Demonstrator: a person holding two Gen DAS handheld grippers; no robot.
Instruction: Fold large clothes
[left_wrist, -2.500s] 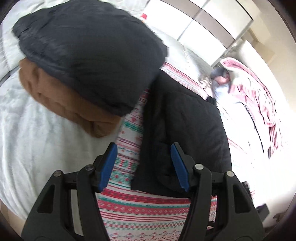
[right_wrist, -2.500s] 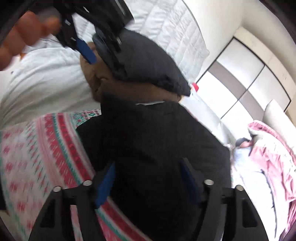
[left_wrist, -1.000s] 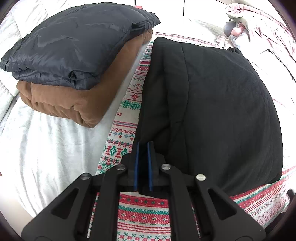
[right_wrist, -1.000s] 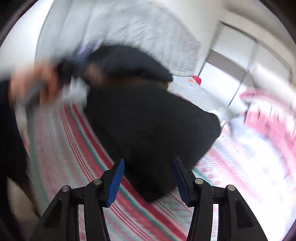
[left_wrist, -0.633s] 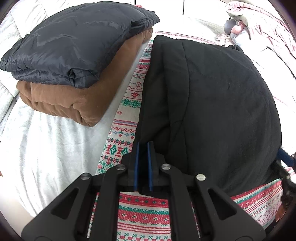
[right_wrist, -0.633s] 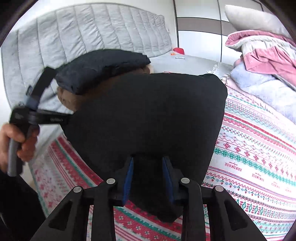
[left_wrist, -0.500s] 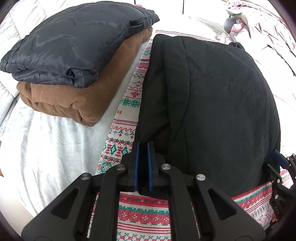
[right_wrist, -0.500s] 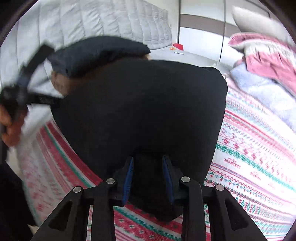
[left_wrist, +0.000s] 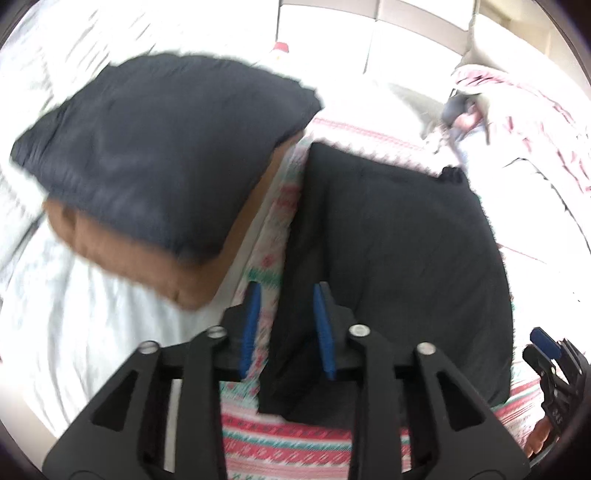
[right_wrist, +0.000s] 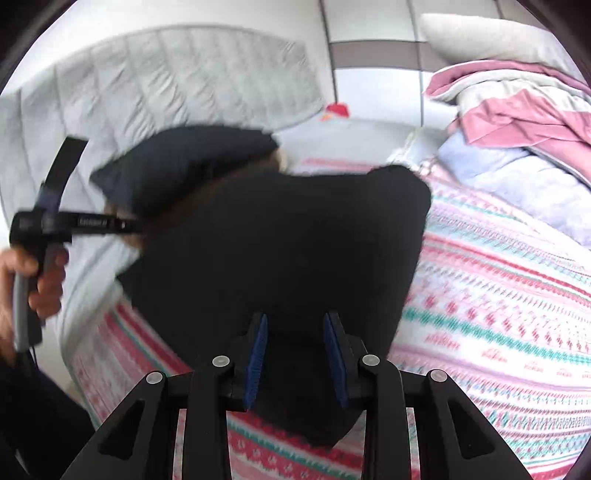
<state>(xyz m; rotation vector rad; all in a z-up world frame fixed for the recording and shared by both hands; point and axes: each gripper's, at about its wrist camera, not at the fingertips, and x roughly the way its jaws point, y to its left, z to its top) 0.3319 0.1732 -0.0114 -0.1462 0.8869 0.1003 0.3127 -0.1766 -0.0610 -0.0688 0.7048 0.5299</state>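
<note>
A folded black garment (left_wrist: 388, 240) lies on a red, green and white patterned blanket (left_wrist: 295, 435). My left gripper (left_wrist: 288, 328) hangs above the garment's near left corner. Its jaws are opening and the blue pads stand clear of the cloth. In the right wrist view, my right gripper (right_wrist: 295, 354) is shut on the near edge of the black garment (right_wrist: 277, 240), and cloth fills the gap between its pads. The right gripper (left_wrist: 546, 347) also shows at the garment's right edge. A hand holds the left gripper (right_wrist: 122, 224) at that view's left.
A folded navy puffer (left_wrist: 166, 147) sits on a folded brown garment (left_wrist: 147, 258) on the white sheet (left_wrist: 92, 314), left of the black garment. Pink and grey bedding (right_wrist: 517, 110) is heaped at the far right. A grey quilted headboard (right_wrist: 166, 81) stands behind.
My left gripper has opened, let go of the black garment's corner and risen. My right gripper closed on the garment's near edge and has stayed shut on it while it shifted.
</note>
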